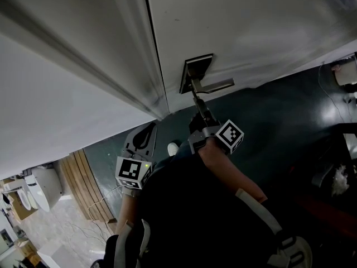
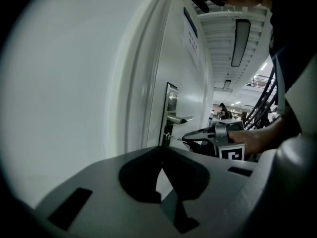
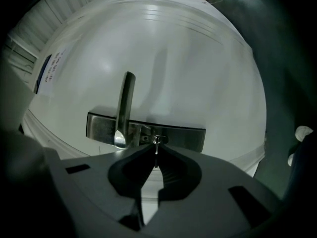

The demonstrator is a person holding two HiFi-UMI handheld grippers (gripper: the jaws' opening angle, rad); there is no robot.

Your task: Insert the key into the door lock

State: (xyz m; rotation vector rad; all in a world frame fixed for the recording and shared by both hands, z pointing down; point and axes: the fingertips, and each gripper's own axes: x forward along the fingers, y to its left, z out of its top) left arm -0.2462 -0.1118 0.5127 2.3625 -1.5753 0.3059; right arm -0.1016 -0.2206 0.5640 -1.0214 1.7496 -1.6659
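White painted door fills the view, its brushed-metal lock plate carrying a silver lever handle — the right gripper pinches a small silver key, tip at the plate's keyhole, while the left gripper hangs well apart from the door — jaws closed together on nothing.

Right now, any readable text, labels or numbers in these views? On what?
Nothing is legible.
Blue-topped notice on the door: print too small and blurred to read.
Marker cubes, left and right: black-and-white square patterns only, no words or numbers.
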